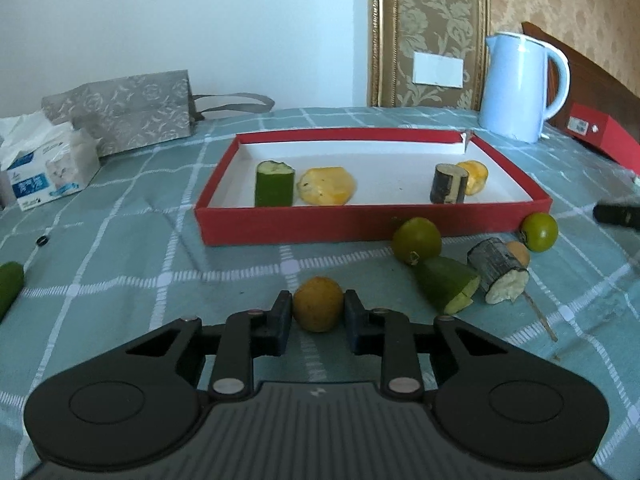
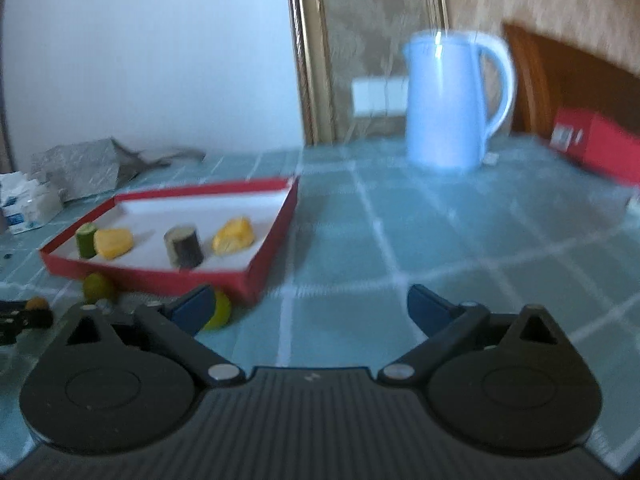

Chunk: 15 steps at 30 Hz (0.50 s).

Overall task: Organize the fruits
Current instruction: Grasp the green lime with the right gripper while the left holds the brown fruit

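Note:
My left gripper (image 1: pixel 318 306) is shut on a small yellow-brown round fruit (image 1: pixel 318 304) on the tablecloth, in front of the red tray (image 1: pixel 360 224). The tray holds a green cucumber piece (image 1: pixel 274 184), a yellow fruit piece (image 1: pixel 328 186), a dark sugarcane piece (image 1: pixel 450 184) and another yellow piece (image 1: pixel 476 176). Loose on the cloth to the right lie two green round fruits (image 1: pixel 416 240) (image 1: pixel 539 232), a green wedge (image 1: pixel 446 284) and a sugarcane piece (image 1: pixel 498 270). My right gripper (image 2: pixel 310 304) is open and empty, right of the tray (image 2: pixel 264 276); that view is blurred.
A light blue kettle (image 1: pixel 520 84) stands behind the tray at the right, next to a red box (image 1: pixel 600 132). A tissue pack (image 1: pixel 44 168) and a grey bag (image 1: pixel 124 112) sit at the back left. A green piece (image 1: pixel 10 284) lies at the left edge.

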{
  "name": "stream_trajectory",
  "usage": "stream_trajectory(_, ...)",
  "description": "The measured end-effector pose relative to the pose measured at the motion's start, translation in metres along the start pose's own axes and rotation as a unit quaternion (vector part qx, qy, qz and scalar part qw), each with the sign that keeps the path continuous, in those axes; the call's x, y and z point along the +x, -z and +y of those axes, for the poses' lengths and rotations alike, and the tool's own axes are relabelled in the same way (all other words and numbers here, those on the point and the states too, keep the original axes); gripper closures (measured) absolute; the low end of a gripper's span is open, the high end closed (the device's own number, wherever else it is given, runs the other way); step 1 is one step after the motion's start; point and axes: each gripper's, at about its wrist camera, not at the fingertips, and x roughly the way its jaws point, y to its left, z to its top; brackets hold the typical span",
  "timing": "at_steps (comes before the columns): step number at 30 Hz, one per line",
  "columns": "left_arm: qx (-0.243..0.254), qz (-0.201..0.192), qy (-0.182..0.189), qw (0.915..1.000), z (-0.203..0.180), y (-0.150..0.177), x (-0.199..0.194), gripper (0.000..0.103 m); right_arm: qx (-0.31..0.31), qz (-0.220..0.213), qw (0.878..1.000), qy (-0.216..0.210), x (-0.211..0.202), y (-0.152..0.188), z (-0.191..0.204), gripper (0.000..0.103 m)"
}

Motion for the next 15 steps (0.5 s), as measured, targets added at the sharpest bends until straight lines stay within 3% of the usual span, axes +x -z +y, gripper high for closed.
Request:
stream_trajectory(3, -0.009, -0.002, -0.001, 1.0000, 0.004, 0.000, -0.001, 0.077, 0.015, 0.030, 0.999, -0.037, 0.010, 0.001, 0.001, 0.009)
stream_trajectory(9, -0.012, 0.005, 0.003, 0.9999, 0.004, 0.000, 0.000, 0.077, -0.039, 0.028, 0.998, -0.044, 0.018, 0.000, 0.028, 0.014)
stream_trajectory(15, -0.023, 0.005, 0.008, 0.9997, 0.008, 0.000, -0.001, 0.076, -0.077, 0.037, 0.995, -0.045, 0.031, -0.001, 0.051, 0.036)
